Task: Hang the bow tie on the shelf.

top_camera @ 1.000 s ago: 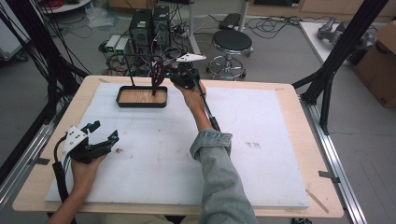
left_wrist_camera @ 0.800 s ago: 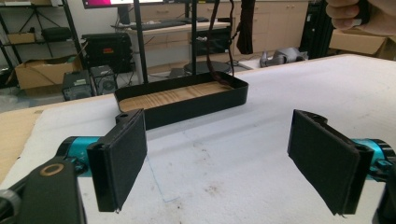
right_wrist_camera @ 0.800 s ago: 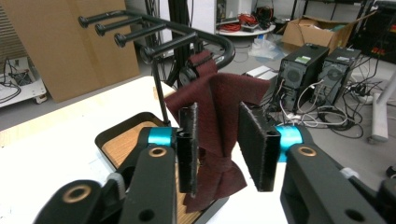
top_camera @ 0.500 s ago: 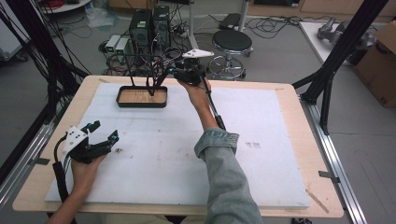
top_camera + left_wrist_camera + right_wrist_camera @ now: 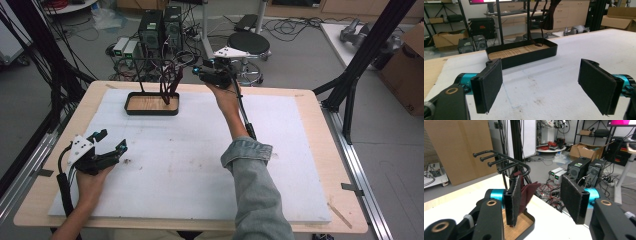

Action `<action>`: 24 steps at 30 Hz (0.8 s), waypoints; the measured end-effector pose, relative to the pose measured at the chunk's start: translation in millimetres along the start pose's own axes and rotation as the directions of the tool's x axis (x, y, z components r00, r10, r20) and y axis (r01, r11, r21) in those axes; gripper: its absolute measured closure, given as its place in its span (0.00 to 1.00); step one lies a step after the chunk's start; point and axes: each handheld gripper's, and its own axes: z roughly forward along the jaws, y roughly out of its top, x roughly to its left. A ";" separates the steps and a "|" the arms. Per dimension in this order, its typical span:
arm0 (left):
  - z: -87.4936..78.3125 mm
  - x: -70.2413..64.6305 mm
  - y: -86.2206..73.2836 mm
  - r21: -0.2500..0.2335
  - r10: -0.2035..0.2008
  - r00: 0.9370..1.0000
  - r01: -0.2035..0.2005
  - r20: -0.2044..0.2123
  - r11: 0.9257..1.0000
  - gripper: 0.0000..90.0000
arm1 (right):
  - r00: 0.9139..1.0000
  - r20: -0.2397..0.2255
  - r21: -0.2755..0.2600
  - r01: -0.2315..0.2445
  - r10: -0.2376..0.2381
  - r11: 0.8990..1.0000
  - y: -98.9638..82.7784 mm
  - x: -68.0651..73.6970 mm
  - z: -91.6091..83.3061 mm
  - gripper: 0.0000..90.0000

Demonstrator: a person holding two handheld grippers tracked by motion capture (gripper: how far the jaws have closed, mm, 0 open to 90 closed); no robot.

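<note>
Jaws of the right gripper have just been opening and now stand parted with nothing between the pads; the dark red cloth hangs free behind the left pad, draped on the black rack that rises from a wood-floored black tray. In the high view the right gripper hovers just right of the rack, at the far edge of the white mat. The cloth's lower end is hidden by the pad, and its folds are hard to make out from above. Compared with a second ago, the right gripper has lifted and drawn back from the rack. The left gripper is released, jaws wide and empty, resting on the mat.
</note>
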 end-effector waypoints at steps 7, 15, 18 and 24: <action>0.8 -0.5 -0.1 -0.003 0.005 1.000 -0.005 -0.004 1.000 0.22 | 1.000 0.013 -0.015 -0.003 0.003 1.000 5.3 -9.2 -23.4 0.44; 1.0 -0.7 -0.1 -0.002 0.007 1.000 -0.007 -0.005 1.000 0.22 | 0.998 0.064 -0.047 0.013 -0.010 0.999 16.0 -12.6 -53.2 0.34; 0.8 -0.7 0.0 0.001 0.010 1.000 -0.010 -0.004 1.000 0.22 | 0.997 0.075 -0.067 0.021 -0.016 0.998 16.8 -13.9 -65.7 0.32; 0.8 -1.1 -0.1 0.003 0.013 1.000 -0.013 -0.007 1.000 0.22 | 0.996 0.090 -0.093 0.004 0.005 0.996 14.0 -17.8 -95.4 0.25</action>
